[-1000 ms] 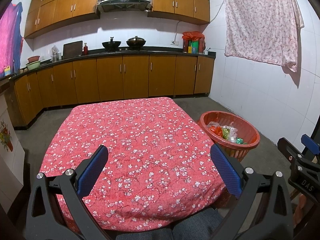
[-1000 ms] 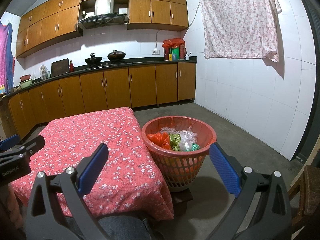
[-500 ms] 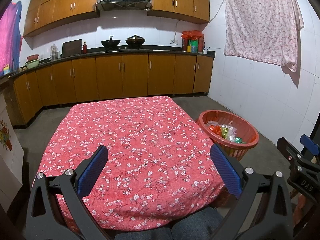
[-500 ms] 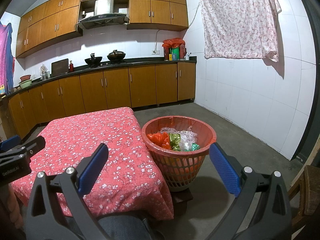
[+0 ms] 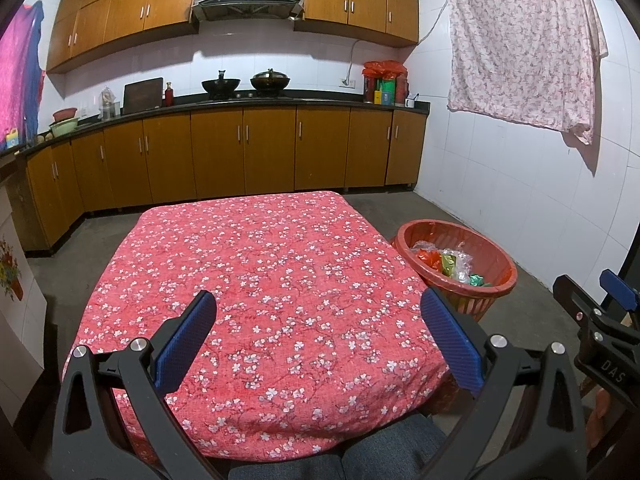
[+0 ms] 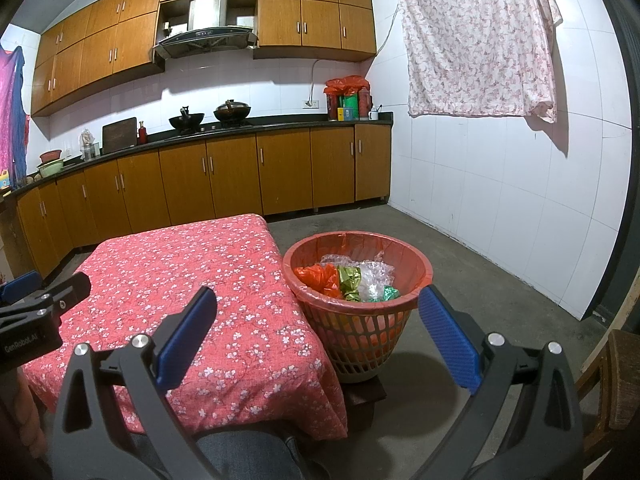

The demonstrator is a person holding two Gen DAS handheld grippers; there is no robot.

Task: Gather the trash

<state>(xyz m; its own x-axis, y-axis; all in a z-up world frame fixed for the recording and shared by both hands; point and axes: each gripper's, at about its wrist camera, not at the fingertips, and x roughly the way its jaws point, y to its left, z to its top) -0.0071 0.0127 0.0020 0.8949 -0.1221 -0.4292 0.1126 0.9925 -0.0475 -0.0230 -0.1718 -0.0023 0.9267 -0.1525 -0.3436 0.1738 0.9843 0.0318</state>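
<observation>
Trash (image 6: pixel 352 280) sits inside the red basket (image 6: pixel 420 280), piled toward its middle: an orange crumpled bag, a gold-green foil wrapper, clear bubble-type plastic and a small green foil bit. Same heap shows in left wrist view, trash (image 5: pixel 448 260) in basket (image 5: pixel 502 280). Basket has an orange liner over the rim and a lattice lower wall; it stands on a low dark block on the concrete floor (image 6: pixel 460 240), just beside the table's right edge.

Table (image 6: pixel 180 280) is covered w/ a red cloth printed w/ small white flowers; cloth top is bare in both views, table (image 5: pixel 260 280).

Right gripper (image 6: pixel 316 332) hangs low in front of basket & table corner, blue pads spread wide, nothing between them. Left gripper (image 5: pixel 320 340) hovers over the near part of the table, pads likewise wide apart & empty. Each gripper's body also shows at the edge of the other's view. A dark trouser knee is at the bottom of both frames.

Further out: brown cabinets (image 6: pixel 240 176) under a dark counter w/ two woks, range hood above, white tiled wall w/ a floral sheet (image 6: pixel 476 44) hung on it. Wooden chair part at far right, right wrist view.
</observation>
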